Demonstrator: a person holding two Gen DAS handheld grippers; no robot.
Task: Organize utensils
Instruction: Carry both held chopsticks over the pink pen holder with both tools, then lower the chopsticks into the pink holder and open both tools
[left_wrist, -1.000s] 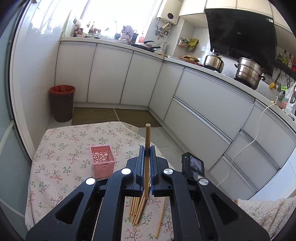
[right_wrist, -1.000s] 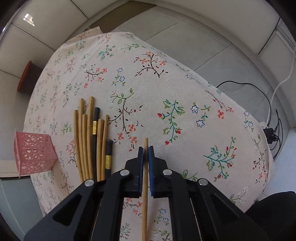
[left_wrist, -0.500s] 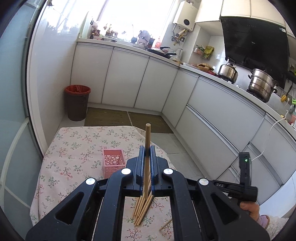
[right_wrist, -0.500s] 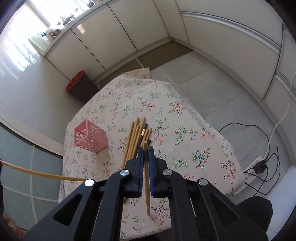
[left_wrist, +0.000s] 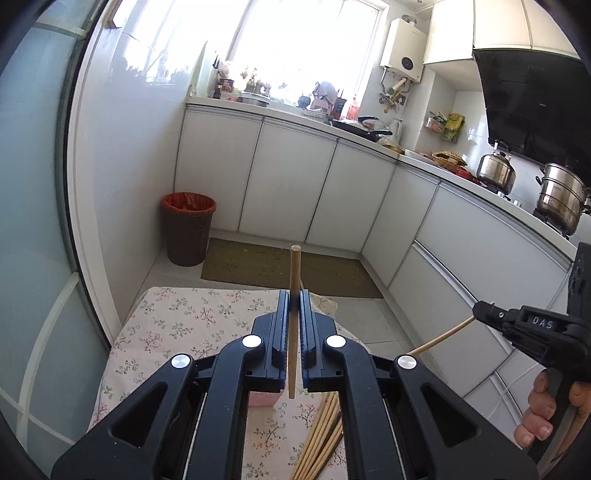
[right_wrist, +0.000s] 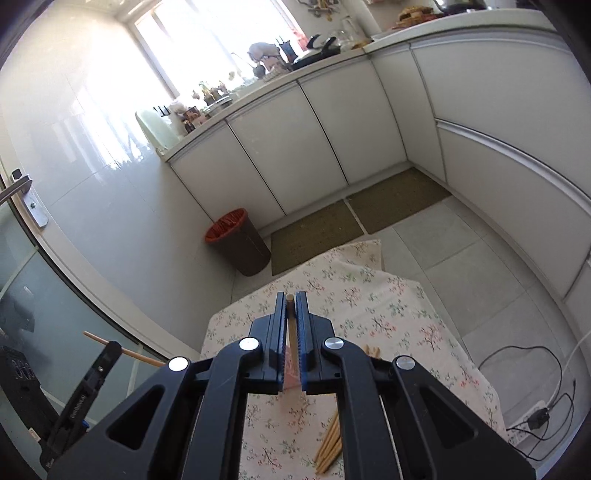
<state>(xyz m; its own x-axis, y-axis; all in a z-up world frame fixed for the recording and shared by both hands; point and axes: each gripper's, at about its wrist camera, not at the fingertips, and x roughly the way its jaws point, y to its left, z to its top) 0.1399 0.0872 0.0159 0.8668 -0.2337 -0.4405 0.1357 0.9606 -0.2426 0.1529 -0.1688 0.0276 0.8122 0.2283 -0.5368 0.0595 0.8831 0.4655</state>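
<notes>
My left gripper is shut on a wooden chopstick that stands upright between the jaws, high above the table. My right gripper is shut on another wooden chopstick, its tip showing between the jaws. The right gripper also shows in the left wrist view with its chopstick sticking out sideways. A bundle of chopsticks lies on the floral tablecloth below; it also shows in the right wrist view. The pink basket is mostly hidden behind my left gripper.
A brown bin with a red liner stands on the floor by the white cabinets. Steel pots sit on the counter at right. A power strip and cables lie on the floor right of the table.
Both grippers have risen and tilted up from the table, each still holding its chopstick. The right gripper now looks across the kitchen instead of down at the table.
</notes>
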